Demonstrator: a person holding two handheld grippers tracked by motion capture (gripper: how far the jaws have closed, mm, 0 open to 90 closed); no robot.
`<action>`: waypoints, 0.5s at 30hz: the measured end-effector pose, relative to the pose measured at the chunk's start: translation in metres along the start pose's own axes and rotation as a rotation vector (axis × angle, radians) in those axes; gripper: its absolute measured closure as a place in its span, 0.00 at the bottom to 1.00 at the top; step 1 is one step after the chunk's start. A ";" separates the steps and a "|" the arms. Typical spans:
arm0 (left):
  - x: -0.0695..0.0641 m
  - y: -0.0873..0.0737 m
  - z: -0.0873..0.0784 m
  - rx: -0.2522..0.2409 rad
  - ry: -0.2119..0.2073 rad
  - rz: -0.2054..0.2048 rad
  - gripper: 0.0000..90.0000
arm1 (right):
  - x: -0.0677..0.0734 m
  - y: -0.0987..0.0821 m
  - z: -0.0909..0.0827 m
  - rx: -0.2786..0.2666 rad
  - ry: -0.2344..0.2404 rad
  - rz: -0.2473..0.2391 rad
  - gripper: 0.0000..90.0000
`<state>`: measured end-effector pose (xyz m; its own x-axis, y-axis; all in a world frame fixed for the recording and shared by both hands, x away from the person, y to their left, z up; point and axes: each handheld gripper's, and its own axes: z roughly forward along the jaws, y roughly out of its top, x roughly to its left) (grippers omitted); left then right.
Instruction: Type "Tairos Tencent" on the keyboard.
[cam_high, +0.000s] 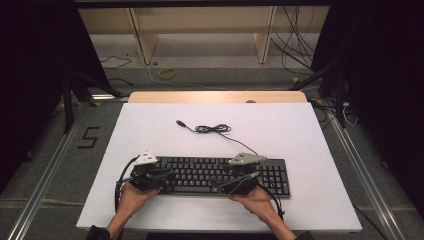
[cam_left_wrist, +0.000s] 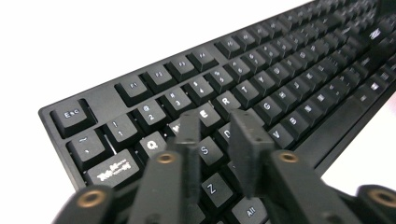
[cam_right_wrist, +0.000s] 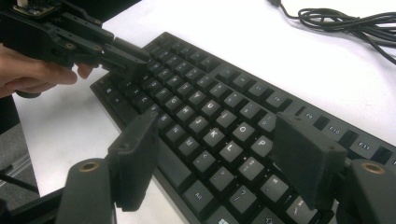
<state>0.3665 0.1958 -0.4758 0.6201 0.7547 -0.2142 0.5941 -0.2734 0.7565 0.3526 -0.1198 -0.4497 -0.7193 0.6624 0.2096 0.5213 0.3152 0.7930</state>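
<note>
With the flat black plastic keyboard (cam_high: 220, 175) lying near the front edge of the white table (cam_high: 300, 130), neighbouring keys could be struck because the left gripper (cam_left_wrist: 219, 128) is held slightly parted over them, nothing grasped, while the right gripper (cam_right_wrist: 219, 158) is spread wide.

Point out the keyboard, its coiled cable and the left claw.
keyboard (cam_high: 210, 172): high view, middle key rows.
coiled cable (cam_high: 212, 129): high view, bundled loops.
left claw (cam_left_wrist: 219, 123): left gripper view, gap between fingertips.

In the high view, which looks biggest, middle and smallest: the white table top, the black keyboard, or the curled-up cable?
1. White table top, biggest by far.
2. Black keyboard, a long bar across it.
3. Curled-up cable, smallest, lying farther from the camera.
</note>
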 end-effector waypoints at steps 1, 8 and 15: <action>0.000 0.000 -0.001 -0.010 -0.007 -0.004 0.78 | 0.000 0.000 0.000 0.001 -0.001 -0.001 0.37; -0.001 0.000 -0.003 -0.027 -0.015 -0.012 0.66 | 0.000 0.000 0.001 0.002 0.001 0.001 0.37; -0.001 -0.001 -0.006 -0.053 -0.035 -0.026 0.53 | 0.000 0.000 0.001 -0.008 -0.001 0.000 0.36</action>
<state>0.3628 0.1987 -0.4726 0.6230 0.7396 -0.2549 0.5828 -0.2214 0.7818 0.3532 -0.1195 -0.4502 -0.7189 0.6630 0.2087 0.5176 0.3103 0.7974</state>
